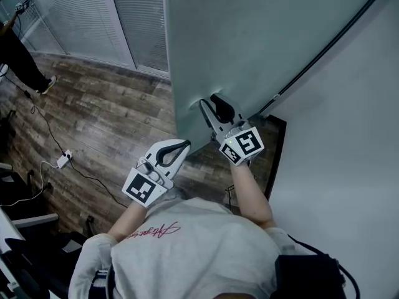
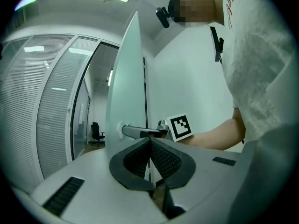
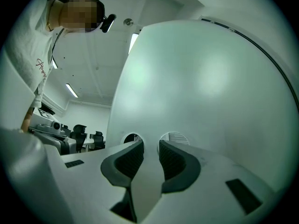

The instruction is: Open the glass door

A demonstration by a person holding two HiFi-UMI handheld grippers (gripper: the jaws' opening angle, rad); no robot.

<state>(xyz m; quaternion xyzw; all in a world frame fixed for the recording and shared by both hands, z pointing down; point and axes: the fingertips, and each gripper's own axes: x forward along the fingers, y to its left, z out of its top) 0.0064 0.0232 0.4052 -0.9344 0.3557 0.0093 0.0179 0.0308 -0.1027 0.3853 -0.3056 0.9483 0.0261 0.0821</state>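
Wood floor (image 1: 106, 123) beneath an ajar door (image 1: 249, 36): right gripper (image 1: 209, 104) clamps the handle (image 2: 138, 132), seemingly mid-swing; left gripper (image 1: 186, 144), pinched shut and empty, hangs beside it; next, swing wider

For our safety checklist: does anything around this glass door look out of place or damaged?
A white power strip and loose cables trail across the wood floor, left of the glass door. The door itself shows no visible damage.
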